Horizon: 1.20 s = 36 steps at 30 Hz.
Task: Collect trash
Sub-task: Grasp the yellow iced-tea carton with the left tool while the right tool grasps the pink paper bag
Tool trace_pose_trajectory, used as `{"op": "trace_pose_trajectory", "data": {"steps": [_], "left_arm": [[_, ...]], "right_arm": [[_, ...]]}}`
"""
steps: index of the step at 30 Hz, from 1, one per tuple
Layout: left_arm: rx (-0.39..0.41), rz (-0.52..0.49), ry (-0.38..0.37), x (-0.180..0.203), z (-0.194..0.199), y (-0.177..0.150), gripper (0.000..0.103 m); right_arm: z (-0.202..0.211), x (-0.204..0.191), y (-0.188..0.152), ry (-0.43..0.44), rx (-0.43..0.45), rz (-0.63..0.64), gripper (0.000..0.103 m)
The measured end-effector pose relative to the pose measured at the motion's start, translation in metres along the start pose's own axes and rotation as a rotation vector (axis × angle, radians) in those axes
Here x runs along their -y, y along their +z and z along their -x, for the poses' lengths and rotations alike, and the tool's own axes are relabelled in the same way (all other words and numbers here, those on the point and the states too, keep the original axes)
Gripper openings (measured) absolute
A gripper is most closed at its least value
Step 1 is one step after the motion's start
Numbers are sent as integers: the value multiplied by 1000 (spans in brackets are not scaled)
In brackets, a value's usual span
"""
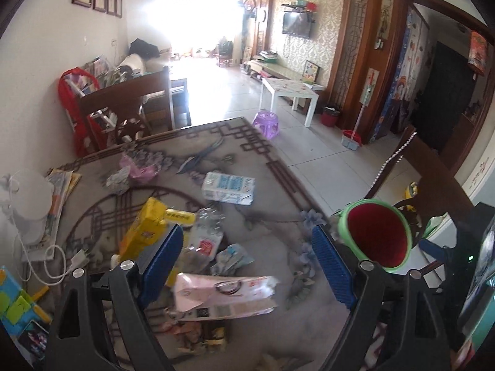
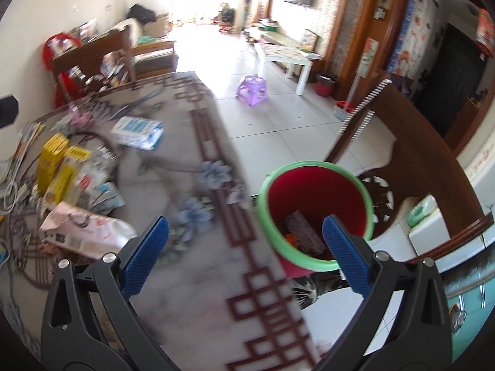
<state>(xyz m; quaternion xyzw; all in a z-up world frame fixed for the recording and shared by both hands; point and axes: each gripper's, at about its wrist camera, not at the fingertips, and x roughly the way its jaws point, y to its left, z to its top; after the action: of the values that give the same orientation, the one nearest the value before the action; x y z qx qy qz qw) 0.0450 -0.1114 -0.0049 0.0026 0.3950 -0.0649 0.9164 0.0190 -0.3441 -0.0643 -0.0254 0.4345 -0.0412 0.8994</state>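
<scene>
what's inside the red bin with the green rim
In the right wrist view, the red bin holds a dark flat box and something orange beside it. The rim and the gripper finger hide the remaining bottom.

The left gripper (image 1: 247, 262) hangs over the desk (image 1: 272, 167), jaws wide apart with nothing between them. Below lies a pink packet (image 1: 225, 293); beside it, yellow boxes (image 1: 148, 228) and a blue-and-white carton (image 1: 229, 188). A red bin (image 1: 379, 235) stands off the desk's right edge.
</scene>
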Motion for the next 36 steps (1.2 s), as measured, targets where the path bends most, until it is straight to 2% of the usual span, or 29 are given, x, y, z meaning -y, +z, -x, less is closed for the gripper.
{"op": "trace_pose_trajectory", "data": {"steps": [5, 10, 13, 15, 20, 21, 22, 23, 24, 27, 28, 29, 36], "left_arm": [[-85, 77, 104, -82, -11, -40, 80], [-122, 146, 159, -140, -16, -64, 80], [-125, 168, 154, -161, -19, -69, 80], [-122, 159, 149, -168, -21, -70, 80], [-122, 71, 103, -175, -45, -70, 81], [-132, 35, 90, -173, -54, -68, 81], [-140, -11, 76, -170, -65, -65, 81], [-142, -53, 62, -170, -73, -64, 81], [-146, -99, 40, -168, -84, -61, 81], [-168, -220, 16, -163, -118, -49, 81], [-175, -245, 14, -163, -128, -44, 81], [-182, -258, 9, -164, -138, -40, 81], [-268, -238, -46, -166, -198, -25, 81]], "right_arm": [[-14, -69, -5, 99, -44, 193, 98], [-36, -136, -8, 225, -95, 329, 98], [-51, -168, -7, 291, -128, 390, 98], [-65, -192, -8, 322, -167, 487, 98], [-96, -236, -21, 317, -220, 750, 98], [-99, -236, -20, 343, -227, 752, 97], [-104, -237, -18, 364, -263, 748, 90], [-110, -237, -17, 380, -302, 748, 75], [-116, -238, -18, 406, -341, 748, 67], [-121, -233, -16, 476, -386, 702, 64], [-121, -228, -13, 500, -393, 666, 51], [-118, -222, -8, 529, -391, 617, 48], [-95, -176, 5, 606, -338, 311, 48]]}}
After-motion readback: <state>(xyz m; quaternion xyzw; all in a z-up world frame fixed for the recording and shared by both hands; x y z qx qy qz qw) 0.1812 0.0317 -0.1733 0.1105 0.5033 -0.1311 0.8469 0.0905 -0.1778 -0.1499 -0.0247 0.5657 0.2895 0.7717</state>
